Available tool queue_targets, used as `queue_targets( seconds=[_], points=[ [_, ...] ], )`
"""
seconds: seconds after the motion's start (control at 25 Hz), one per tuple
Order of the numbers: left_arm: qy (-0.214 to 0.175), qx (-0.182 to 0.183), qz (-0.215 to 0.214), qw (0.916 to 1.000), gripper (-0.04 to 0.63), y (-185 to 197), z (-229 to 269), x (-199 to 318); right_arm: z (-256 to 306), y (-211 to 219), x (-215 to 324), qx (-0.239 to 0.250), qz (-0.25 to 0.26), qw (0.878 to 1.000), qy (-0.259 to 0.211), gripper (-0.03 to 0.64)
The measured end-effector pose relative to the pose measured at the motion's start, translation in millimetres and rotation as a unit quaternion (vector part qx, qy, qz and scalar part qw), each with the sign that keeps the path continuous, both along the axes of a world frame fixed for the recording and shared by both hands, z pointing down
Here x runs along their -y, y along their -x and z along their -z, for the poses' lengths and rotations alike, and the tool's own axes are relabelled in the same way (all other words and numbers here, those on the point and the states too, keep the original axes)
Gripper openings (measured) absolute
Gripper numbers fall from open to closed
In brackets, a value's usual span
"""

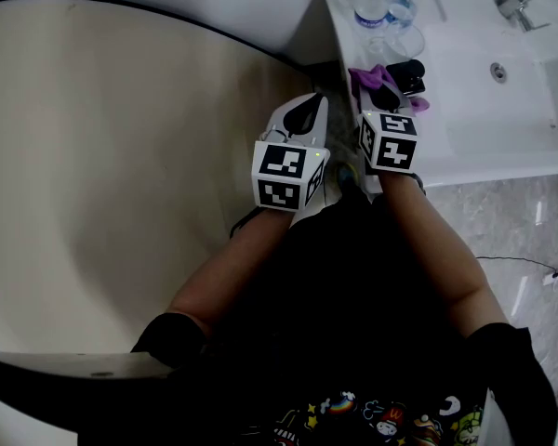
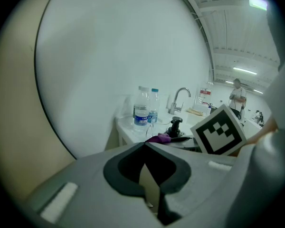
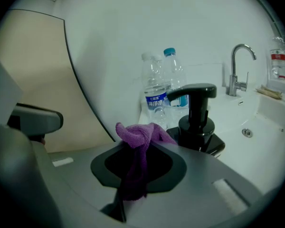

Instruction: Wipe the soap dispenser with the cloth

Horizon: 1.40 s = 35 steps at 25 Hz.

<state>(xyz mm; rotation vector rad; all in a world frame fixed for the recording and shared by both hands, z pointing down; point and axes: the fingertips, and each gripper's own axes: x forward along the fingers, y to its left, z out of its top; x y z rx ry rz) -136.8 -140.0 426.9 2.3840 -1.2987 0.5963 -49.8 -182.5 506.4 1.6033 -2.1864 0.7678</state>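
The right gripper pinches the purple cloth just left of the black soap dispenser; the left gripper is closed, empty. The blue labels on the far bottles are too small to read.

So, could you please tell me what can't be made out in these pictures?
Soap dispenser base: right gripper view, hidden behind the right claw.
Whether the cloth touches the dispenser: head view, cloth and claw overlap it.
Water bottles' labels: every view, too small.

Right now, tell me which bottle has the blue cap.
The right bottle in the right gripper view, the one nearer the tap. The left bottle has a pale cap.
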Motion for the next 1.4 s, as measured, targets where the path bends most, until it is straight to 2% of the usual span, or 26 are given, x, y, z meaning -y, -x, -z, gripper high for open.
queue_targets(
  seconds=[0.2, 0.36, 0.68, 0.92, 1.04, 1.4],
  points=[
    [0.000, -0.003, 0.000, 1.0000, 0.000, -1.2, -1.9, 2.7, -15.6, 3.9, -3.5, -0.023, 0.018, 1.000, 0.008, 0.086],
    [-0.004, -0.006, 0.004, 1.0000, 0.000, -0.4, 1.9, 4.1, -6.7, 4.2, -3.6, -0.022, 0.026, 0.999, 0.004, 0.087],
    [-0.014, -0.020, 0.013, 0.9996, 0.000, -6.8, 9.1, 8.8, 58.5, -26.3, -20.5, -0.037, 0.034, 0.997, -0.064, 0.087],
    [-0.018, -0.029, 0.011, 0.9994, 0.000, -28.7, 16.3, 10.8, 87.2, -66.0, -29.9, -0.039, 0.022, 0.995, -0.084, 0.087],
    [-0.019, -0.031, 0.012, 0.9993, 0.000, -42.6, 17.9, 10.9, 105.8, -84.2, -28.3, -0.049, 0.015, 0.992, -0.115, 0.087],
    [-0.036, -0.037, 0.043, 0.9978, 0.000, -76.0, 36.5, 6.1, 163.4, -104.3, -4.9, -0.064, 0.062, 0.978, -0.190, 0.087]
  ],
)
